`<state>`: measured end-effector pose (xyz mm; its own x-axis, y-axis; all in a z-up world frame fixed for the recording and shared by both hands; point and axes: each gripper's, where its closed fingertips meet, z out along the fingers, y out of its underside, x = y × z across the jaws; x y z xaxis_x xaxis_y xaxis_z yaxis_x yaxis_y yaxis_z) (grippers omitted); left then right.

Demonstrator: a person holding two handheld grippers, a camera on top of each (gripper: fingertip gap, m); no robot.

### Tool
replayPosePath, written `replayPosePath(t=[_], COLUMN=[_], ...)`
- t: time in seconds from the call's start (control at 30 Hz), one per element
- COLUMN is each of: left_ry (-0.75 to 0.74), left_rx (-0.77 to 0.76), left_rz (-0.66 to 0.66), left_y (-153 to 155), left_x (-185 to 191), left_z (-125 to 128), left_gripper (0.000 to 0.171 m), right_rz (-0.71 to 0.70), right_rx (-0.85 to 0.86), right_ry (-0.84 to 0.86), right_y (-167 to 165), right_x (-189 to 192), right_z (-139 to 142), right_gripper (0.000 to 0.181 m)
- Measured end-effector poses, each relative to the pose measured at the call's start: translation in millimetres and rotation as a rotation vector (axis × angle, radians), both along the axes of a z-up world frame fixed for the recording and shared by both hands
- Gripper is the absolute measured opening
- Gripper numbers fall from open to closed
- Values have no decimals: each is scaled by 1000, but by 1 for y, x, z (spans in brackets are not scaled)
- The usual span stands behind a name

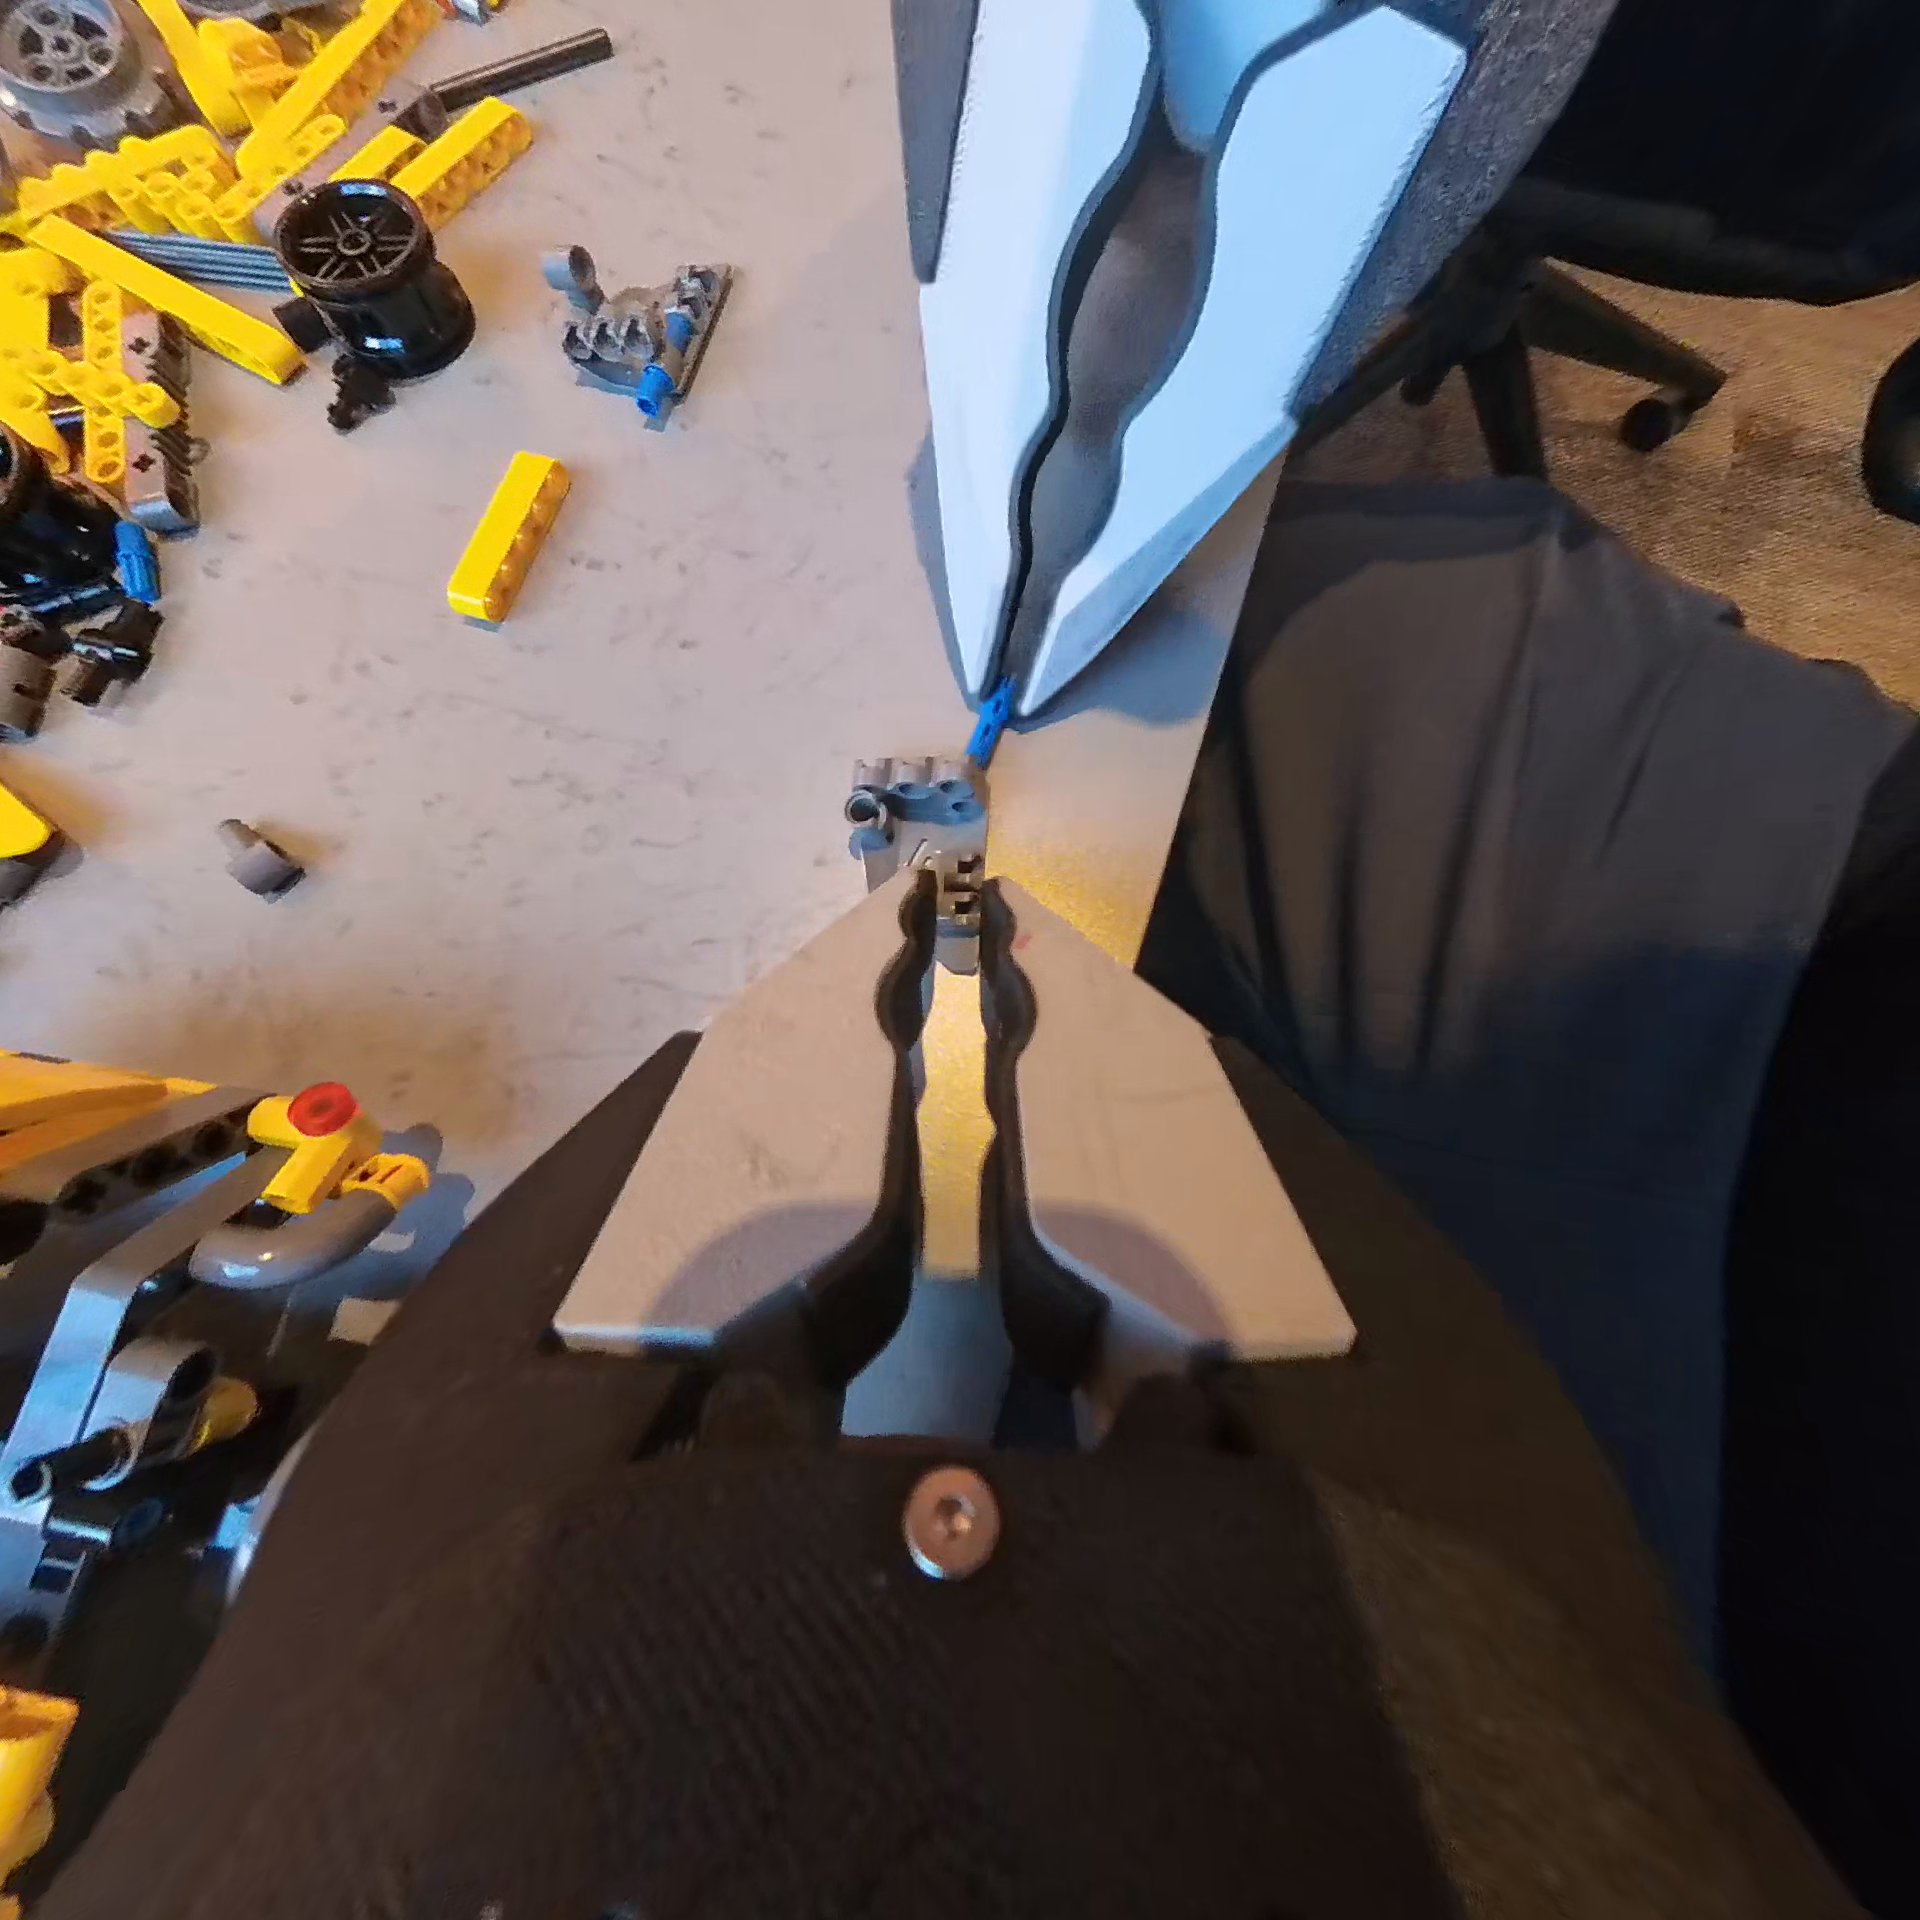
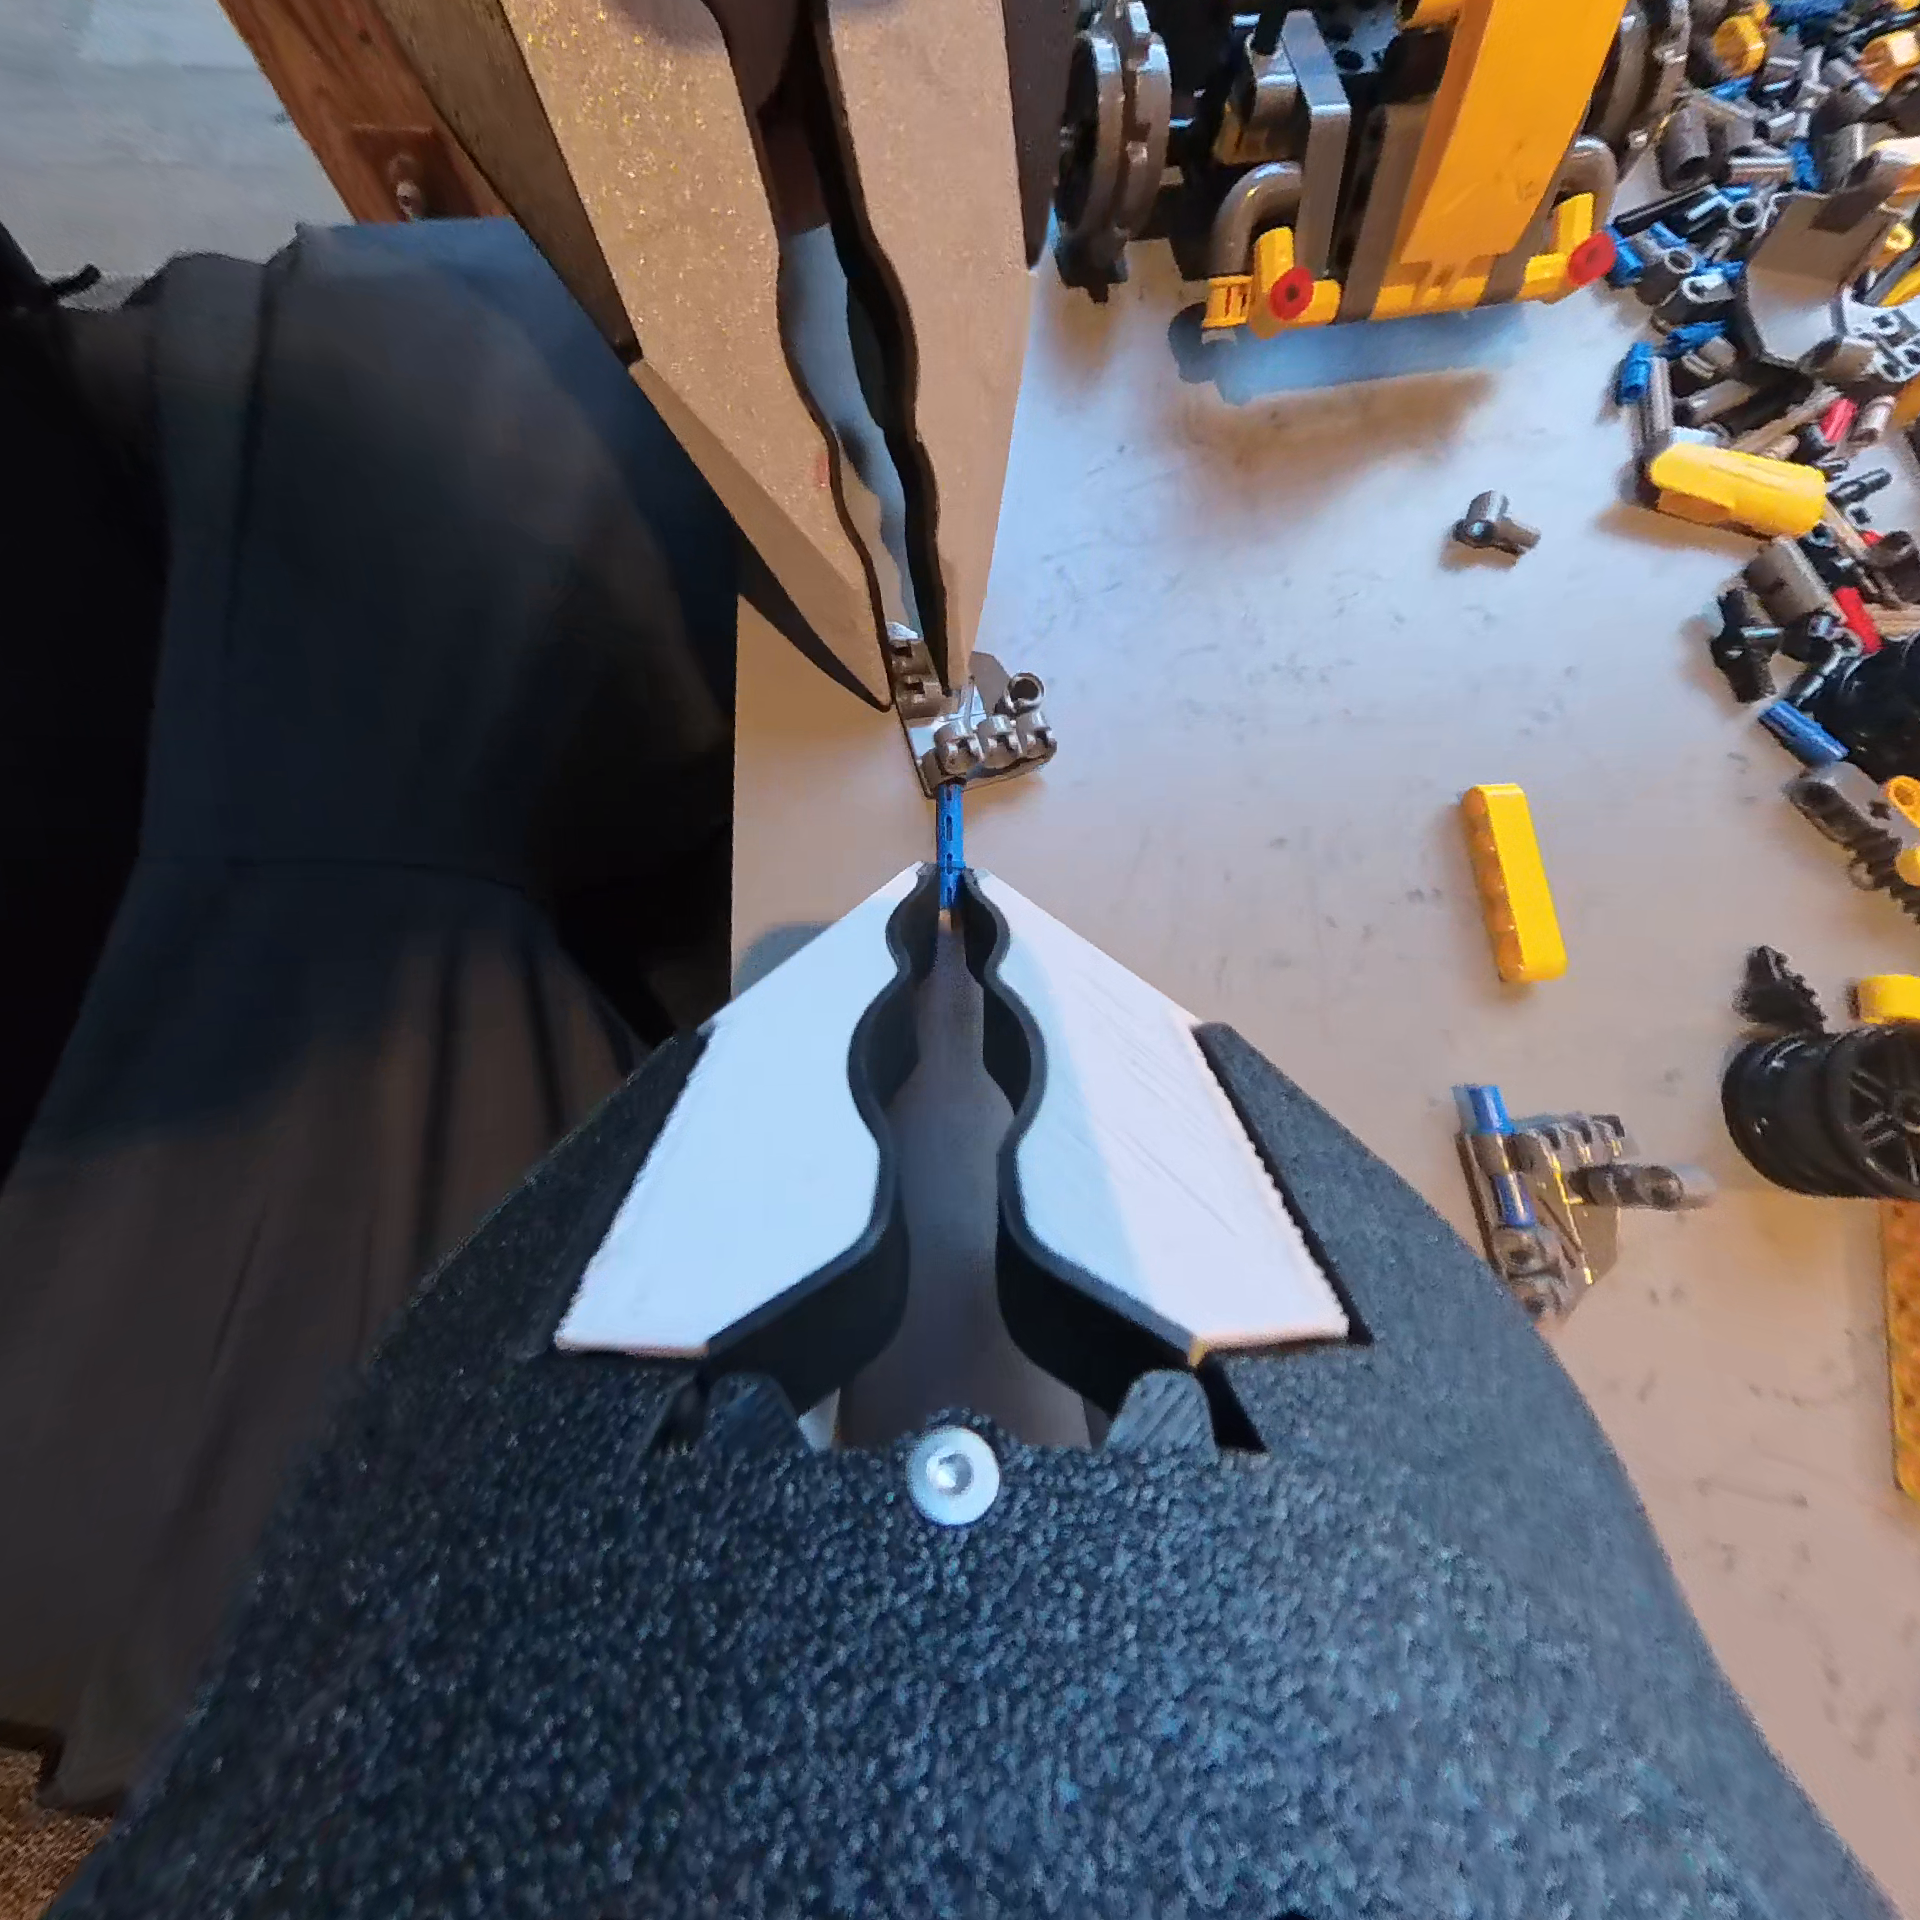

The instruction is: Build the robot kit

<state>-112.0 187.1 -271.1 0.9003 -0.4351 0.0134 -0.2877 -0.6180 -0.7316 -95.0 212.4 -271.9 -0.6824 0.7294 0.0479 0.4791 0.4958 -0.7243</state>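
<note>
My left gripper [image 1: 954, 891] is shut on a small grey brick assembly [image 1: 925, 821] and holds it just above the table near its edge. My right gripper [image 2: 948, 881] is shut on a thin blue pin [image 2: 949, 836]. The pin's far end touches the side of the grey assembly [image 2: 982, 732]. In the left wrist view the right gripper [image 1: 1000, 698] comes in from above with the blue pin [image 1: 987, 722] at its tips. In the right wrist view the left gripper [image 2: 920, 665] comes in from above, shut on the assembly.
The pale table [image 1: 623, 727] holds a loose yellow beam [image 1: 509, 538], a second grey assembly with blue pins [image 1: 644, 332], a black wheel [image 1: 358, 275], a yellow vehicle model [image 2: 1455, 187] and piles of parts. A person's dark clothing [image 1: 1507, 935] is at the table's edge. One gripper's finger ends stand about 4 cm off the other's.
</note>
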Motion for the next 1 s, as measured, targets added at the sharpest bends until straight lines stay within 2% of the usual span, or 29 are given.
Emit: replayPosePath(t=[0.63,1.0], left_ry=[49,4], left_rx=[53,31], left_rz=[-3,-27], left_y=[0,-2], left_x=[0,2], left_z=[0,0], left_gripper=[7,6], right_rz=[5,-6], right_rx=[-58,-72], right_ry=[-41,-51], right_y=[1,2], right_x=[-1,-2], right_z=[0,0], right_gripper=[4,4])
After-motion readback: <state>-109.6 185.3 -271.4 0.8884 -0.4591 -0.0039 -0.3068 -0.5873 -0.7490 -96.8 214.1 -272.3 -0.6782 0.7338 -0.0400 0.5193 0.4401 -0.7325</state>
